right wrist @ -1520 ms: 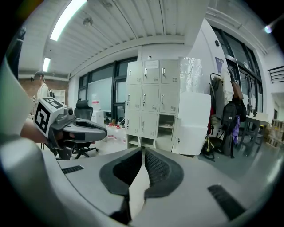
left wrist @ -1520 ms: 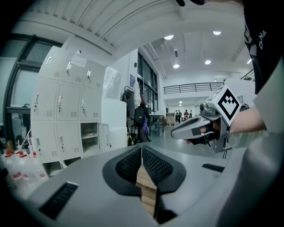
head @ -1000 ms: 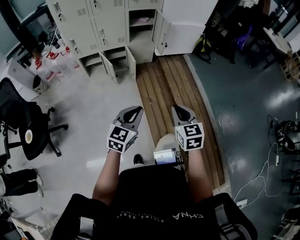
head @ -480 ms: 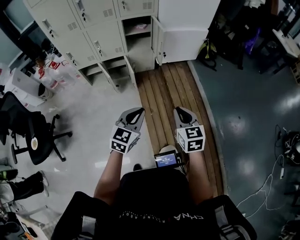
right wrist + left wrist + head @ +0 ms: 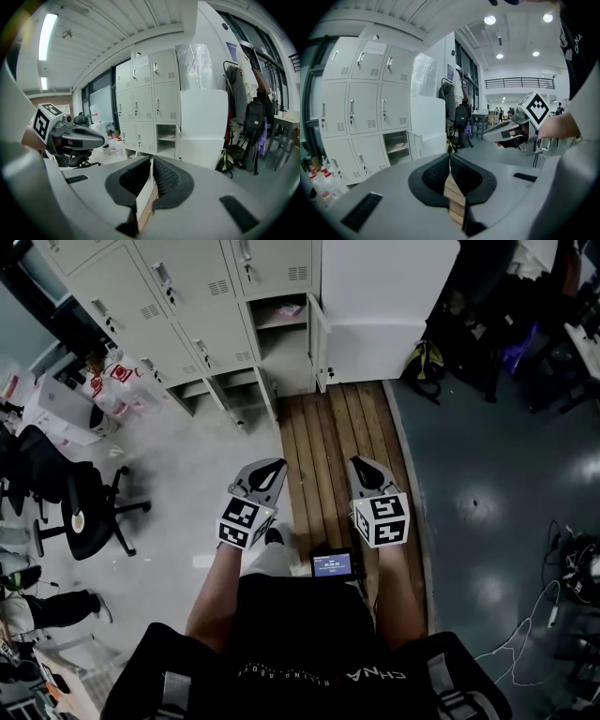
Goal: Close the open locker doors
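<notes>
A bank of cream lockers stands ahead. One middle compartment is open, its door swung out to the right. Two low compartments near the floor are open too, with their doors sticking out. The open compartment also shows in the left gripper view and in the right gripper view. My left gripper and right gripper are held side by side over the wooden planks, well short of the lockers. Both are shut with nothing in them, as seen at the left gripper and right gripper.
A strip of wooden planks leads to the lockers. A tall white cabinet stands right of the open door, with bags beside it. Bottles and a black office chair are at the left. Cables lie at the right.
The person has walked forward along the planks, so the lockers have drawn nearer. Both grippers have kept their place in front of the body and stayed shut.
</notes>
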A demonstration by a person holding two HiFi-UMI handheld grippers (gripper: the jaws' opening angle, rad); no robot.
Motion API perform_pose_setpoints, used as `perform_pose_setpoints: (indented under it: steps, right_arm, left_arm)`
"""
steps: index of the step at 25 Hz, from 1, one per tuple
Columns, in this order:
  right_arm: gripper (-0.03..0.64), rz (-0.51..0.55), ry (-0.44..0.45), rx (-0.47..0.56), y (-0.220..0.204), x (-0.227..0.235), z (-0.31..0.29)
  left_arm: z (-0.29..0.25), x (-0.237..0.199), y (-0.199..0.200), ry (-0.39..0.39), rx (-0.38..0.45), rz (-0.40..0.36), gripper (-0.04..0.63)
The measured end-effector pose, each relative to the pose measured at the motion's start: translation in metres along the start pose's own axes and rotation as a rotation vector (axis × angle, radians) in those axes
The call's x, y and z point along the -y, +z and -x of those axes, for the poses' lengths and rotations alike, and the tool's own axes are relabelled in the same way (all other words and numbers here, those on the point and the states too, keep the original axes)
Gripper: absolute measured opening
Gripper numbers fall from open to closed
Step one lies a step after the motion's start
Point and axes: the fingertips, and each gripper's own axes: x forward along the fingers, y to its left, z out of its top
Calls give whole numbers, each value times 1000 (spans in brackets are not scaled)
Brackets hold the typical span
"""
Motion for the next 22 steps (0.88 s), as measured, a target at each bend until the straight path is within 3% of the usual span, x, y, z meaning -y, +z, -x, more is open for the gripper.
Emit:
perform_pose_setpoints:
  steps: [5, 11, 16, 22]
  right_arm:
    - [44, 1, 23, -18, 13, 15, -36]
    - [44, 52, 5, -46, 47, 54, -103]
    - [44, 88, -15, -63, 90, 88, -168]
    - [44, 112, -16, -61, 145, 104, -247]
  left_arm:
    - [-33, -27, 13, -6, 12, 29, 21]
    - [-105, -93, 38, -13, 49, 40, 21]
    - [-166, -143, 71, -60, 79, 27, 21]
    - [-201, -223, 99, -42, 99, 20, 21]
